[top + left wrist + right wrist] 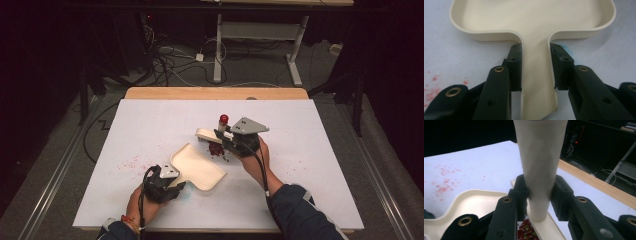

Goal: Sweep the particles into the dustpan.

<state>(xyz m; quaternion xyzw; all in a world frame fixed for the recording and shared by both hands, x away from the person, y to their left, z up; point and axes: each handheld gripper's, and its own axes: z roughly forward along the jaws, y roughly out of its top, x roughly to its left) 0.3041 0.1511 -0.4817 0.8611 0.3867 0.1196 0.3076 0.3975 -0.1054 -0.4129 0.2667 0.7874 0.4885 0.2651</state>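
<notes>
Clamped left jaws on the pan's (534, 15) narrow handle, pads pressed to both its sides, with the left gripper (172, 175) at the near left of the sheet (300, 165). Shut right jaws just as firmly round the brush (540, 157), handle pinched between the pads, with the right gripper (222, 137) farther off and to the right. Found the red bits (216, 148) heaped under the brush head, just beyond the pan's (200, 167) far right edge, apart from its rim as far as could be told. Noted fainter red specks (131, 162) strewn left of the pan, and a red-capped bottle (223, 120) upright just behind the brush.

Judged the risks so: too brisk a stroke, and bits flicked past the rim or over it. Too little weight on the handle, and the pan nudged away by the brush. Too wide a backswing, and the bottle tipped.
</notes>
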